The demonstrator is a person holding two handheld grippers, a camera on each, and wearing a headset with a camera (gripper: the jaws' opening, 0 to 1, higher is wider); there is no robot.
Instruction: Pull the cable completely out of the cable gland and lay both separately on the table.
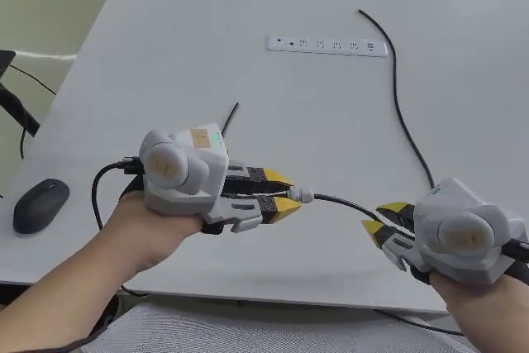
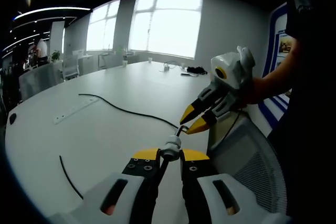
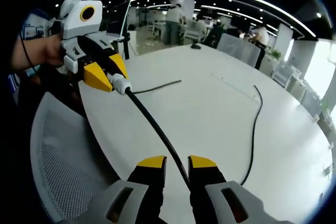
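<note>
A white cable gland sits clamped between the yellow tips of my left gripper, which is shut on it. A black cable comes out of the gland and runs in the air toward my right gripper. In the right gripper view the cable passes down between the jaws of my right gripper. They stand a little apart, with a gap wider than the cable. The left gripper and gland show at upper left there. Both grippers hover over the near edge of the white table.
A white power strip lies at the table's far middle, with a long black cord trailing toward the right front. A short black cable piece lies behind the left gripper. A black mouse sits at the left edge.
</note>
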